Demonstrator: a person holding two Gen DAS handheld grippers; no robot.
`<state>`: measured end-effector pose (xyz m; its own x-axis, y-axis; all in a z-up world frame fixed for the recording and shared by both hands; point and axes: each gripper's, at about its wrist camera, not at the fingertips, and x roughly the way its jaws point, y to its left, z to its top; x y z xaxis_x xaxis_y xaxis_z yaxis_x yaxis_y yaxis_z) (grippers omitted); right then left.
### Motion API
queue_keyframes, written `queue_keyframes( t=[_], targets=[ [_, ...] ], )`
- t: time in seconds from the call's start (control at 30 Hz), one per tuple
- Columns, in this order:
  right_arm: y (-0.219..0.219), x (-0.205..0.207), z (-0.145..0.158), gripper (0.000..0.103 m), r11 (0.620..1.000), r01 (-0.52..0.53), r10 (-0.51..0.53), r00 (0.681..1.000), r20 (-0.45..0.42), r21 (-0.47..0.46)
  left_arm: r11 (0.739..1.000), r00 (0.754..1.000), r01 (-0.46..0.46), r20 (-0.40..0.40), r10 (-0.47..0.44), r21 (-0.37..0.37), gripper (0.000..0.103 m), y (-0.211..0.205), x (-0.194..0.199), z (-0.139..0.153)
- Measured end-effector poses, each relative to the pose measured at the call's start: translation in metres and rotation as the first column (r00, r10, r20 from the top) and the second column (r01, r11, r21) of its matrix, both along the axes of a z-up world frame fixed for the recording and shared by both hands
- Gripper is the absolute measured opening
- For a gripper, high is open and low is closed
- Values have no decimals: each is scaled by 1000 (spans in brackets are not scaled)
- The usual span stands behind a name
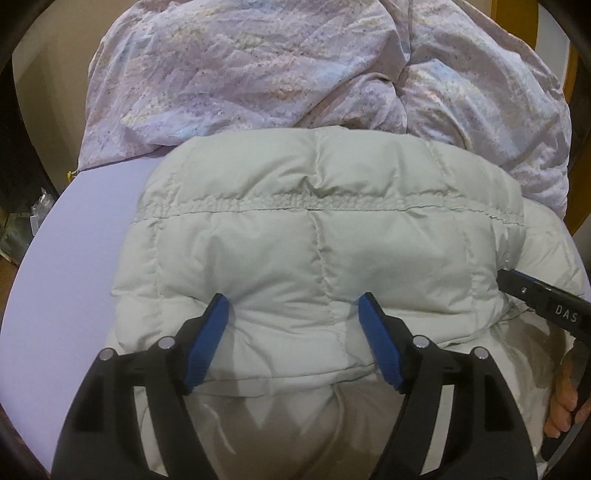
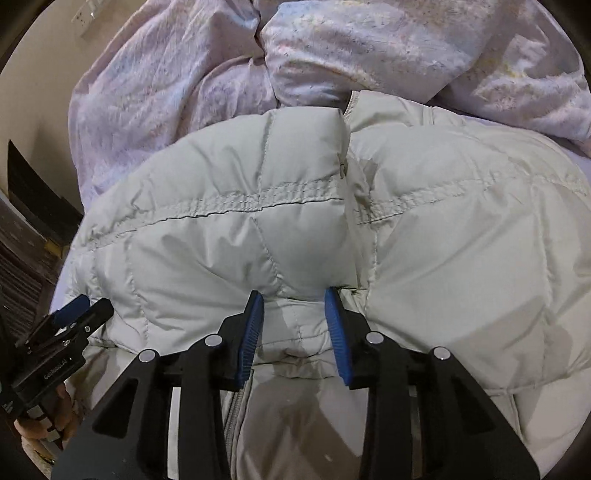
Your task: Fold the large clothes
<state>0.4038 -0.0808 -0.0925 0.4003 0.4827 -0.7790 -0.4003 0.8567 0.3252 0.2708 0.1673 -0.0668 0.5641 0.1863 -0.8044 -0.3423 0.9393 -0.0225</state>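
A pale grey puffer jacket (image 1: 325,236) lies folded on a lavender surface (image 1: 74,258), its upper layer doubled over toward me. My left gripper (image 1: 293,301) stands open over the near edge of that layer, blue pads wide apart, fabric under them. My right gripper (image 2: 294,293) is shut on a puffy fold of the jacket (image 2: 229,243) at the edge of the top layer, beside the front opening. In the left wrist view the right gripper (image 1: 506,275) enters from the right. The left gripper (image 2: 86,308) shows at the jacket's left edge in the right wrist view.
A crumpled pink-and-lilac patterned quilt (image 1: 258,66) is heaped just behind the jacket. A beige wall with a socket (image 2: 88,14) rises at the far left. Dark furniture (image 2: 26,229) stands beside the surface. A person's fingers (image 1: 561,413) hold the right gripper's handle.
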Motion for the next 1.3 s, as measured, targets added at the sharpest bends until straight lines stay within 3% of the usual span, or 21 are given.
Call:
queue_keyframes(
  t=[0.13,0.23,0.3,0.33,0.37,0.47,0.6,0.7,0.83,1.0,1.17,1.3],
  targets=[
    [4,1,-4,37,1000,-1,1,1000,17,-4,1000,1000,-5,-5,5,-5,76,3,7,-8],
    [-3,4,-1,39,999,-15,16,1000,-17,42,1000,1000,5,-12,-6,-27,76,4,0,-2],
    [-20,-2,8,53,993,-39,47,997,-67,112,997,1000,27,1,-28,-76,77,7,-14,7],
    [-35,-7,14,74,987,-48,64,993,-103,153,993,999,42,7,-41,-113,77,11,-25,13],
    [-49,-13,19,82,984,-45,66,991,-116,174,988,999,54,12,-53,-144,77,16,-37,19],
    [-94,-35,36,83,981,-41,62,993,-105,189,981,998,63,23,-60,-185,77,32,-74,30],
    [-175,-67,40,87,993,26,-14,994,-104,113,978,999,41,5,-41,-204,77,58,-136,33],
    [-232,-92,29,87,992,113,-105,985,-136,55,975,1000,12,-13,-15,-221,77,73,-172,29],
    [-288,-111,-3,87,978,193,-168,952,-257,74,967,999,-9,-46,-3,-253,75,79,-212,16],
    [-310,-122,-29,84,969,207,-147,922,-357,135,950,997,-11,-75,-13,-313,68,72,-243,-1],
    [-315,-130,-36,79,944,156,-29,916,-401,289,915,997,-7,-73,-24,-402,65,64,-265,-11],
    [-310,-141,-39,79,926,114,41,918,-394,360,892,997,15,-62,-48,-452,65,57,-273,-20]
  ],
)
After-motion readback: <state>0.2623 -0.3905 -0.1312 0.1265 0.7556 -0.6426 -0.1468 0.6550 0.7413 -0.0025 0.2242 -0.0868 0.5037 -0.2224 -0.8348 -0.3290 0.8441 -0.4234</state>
